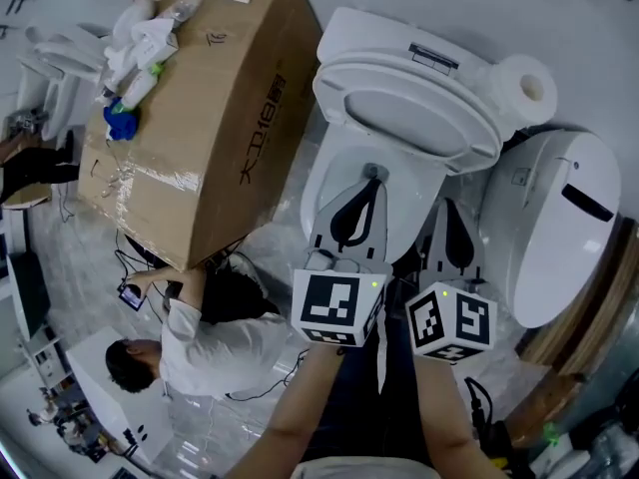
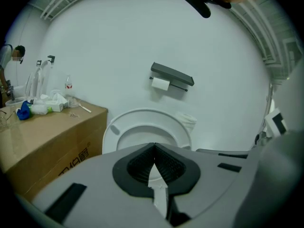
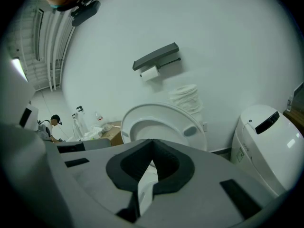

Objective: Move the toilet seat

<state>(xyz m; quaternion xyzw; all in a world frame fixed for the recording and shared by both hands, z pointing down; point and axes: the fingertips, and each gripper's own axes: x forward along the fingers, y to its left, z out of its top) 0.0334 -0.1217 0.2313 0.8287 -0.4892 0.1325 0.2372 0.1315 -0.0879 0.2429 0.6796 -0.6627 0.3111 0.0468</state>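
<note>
toilet seat (image 1: 344,86) upright ahead of left claw (image 1: 370,176), right claw (image 1: 448,208).

Bright, even indoor light; shadows soft.
Gripper views bulge fisheye, corners black, nearest parts slightly blurred.

Lab mock-up: toilet (image 1: 371,190), cardboard box (image 1: 215,118)

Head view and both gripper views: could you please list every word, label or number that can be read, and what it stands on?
Nothing can be quoted with confidence.
Cardboard box, side: large dark Chinese characters, perhaps digits, too skewed to read.
Label on the toilet tank: too small.
Sticker on the second toilet: too small.
Marker cubes: square patterns, no words.
</note>
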